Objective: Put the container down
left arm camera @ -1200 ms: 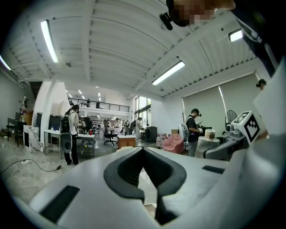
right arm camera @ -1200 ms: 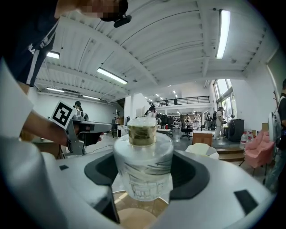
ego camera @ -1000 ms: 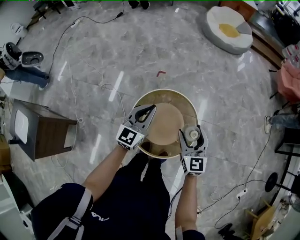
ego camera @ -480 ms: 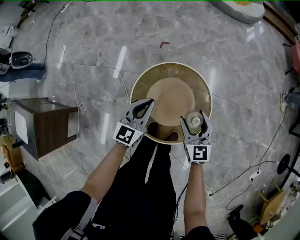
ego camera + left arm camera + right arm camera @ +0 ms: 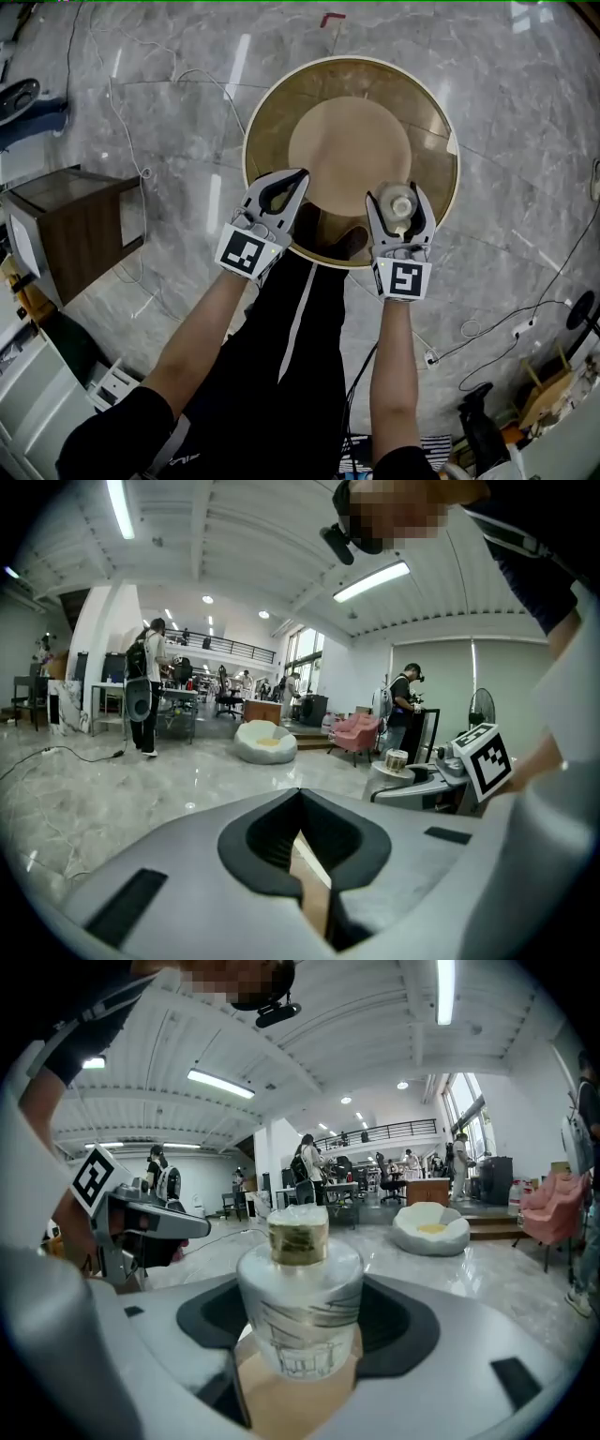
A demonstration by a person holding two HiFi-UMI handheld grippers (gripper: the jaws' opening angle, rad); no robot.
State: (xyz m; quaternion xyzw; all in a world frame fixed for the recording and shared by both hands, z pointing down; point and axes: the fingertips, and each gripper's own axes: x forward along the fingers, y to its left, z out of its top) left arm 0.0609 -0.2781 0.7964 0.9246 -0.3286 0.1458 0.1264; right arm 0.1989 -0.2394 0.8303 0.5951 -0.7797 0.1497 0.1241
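Observation:
A big round tan container (image 5: 441, 150) hangs over the marble floor in front of the person's legs, its flat bottom visible inside. My left gripper (image 5: 282, 199) is shut on the near rim at the left; the brown wall (image 5: 314, 885) shows edge-on between its jaws (image 5: 302, 799). My right gripper (image 5: 401, 208) is shut on the near rim at the right. A small white bottle (image 5: 400, 201) with a gold cap stands in the hollow of its jaws, above the brown wall (image 5: 281, 1402). In the right gripper view the bottle (image 5: 300, 1302) fills the gap.
A dark wooden cabinet (image 5: 70, 225) stands on the floor to the left. Cables (image 5: 497, 328) trail across the marble at right and upper left. The person's black trousers (image 5: 300, 356) are just under the container. A white beanbag (image 5: 262, 742) and several people are far off.
The container, still held by both grippers, has moved up the head view and looks larger. The cabinet has slid toward the left edge. Both grips are unchanged.

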